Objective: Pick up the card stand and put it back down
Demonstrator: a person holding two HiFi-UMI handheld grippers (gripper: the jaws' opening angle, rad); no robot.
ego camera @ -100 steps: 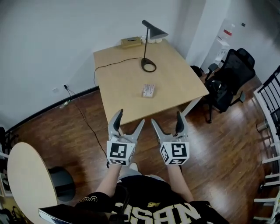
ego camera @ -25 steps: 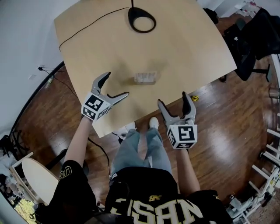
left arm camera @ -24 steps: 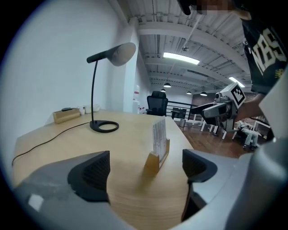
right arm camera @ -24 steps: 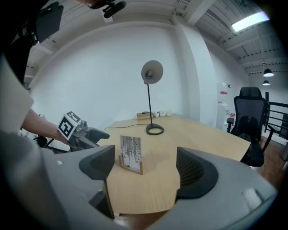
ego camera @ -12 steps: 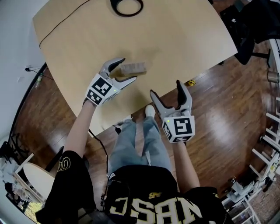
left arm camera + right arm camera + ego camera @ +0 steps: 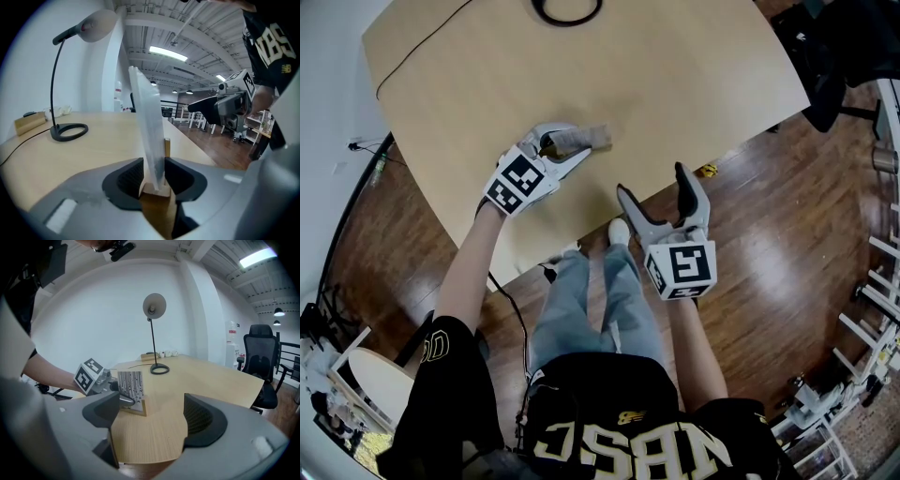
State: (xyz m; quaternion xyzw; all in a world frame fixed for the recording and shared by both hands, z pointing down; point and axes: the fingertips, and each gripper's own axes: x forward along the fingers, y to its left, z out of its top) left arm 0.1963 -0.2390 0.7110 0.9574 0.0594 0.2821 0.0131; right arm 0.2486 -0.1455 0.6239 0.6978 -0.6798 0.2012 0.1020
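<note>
Between the jaws of the left gripper (image 6: 570, 148) stands the card stand (image 6: 149, 136), down on the table (image 6: 675, 84). A second ago those jaws were wide apart beside it. They have just closed and now pinch it, so lifting can start. The jaws of the right gripper (image 6: 661, 199) are spread and empty.

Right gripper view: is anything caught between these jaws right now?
No, the jaws of the right gripper stand wide apart over bare table; the card stand sits farther off.
</note>
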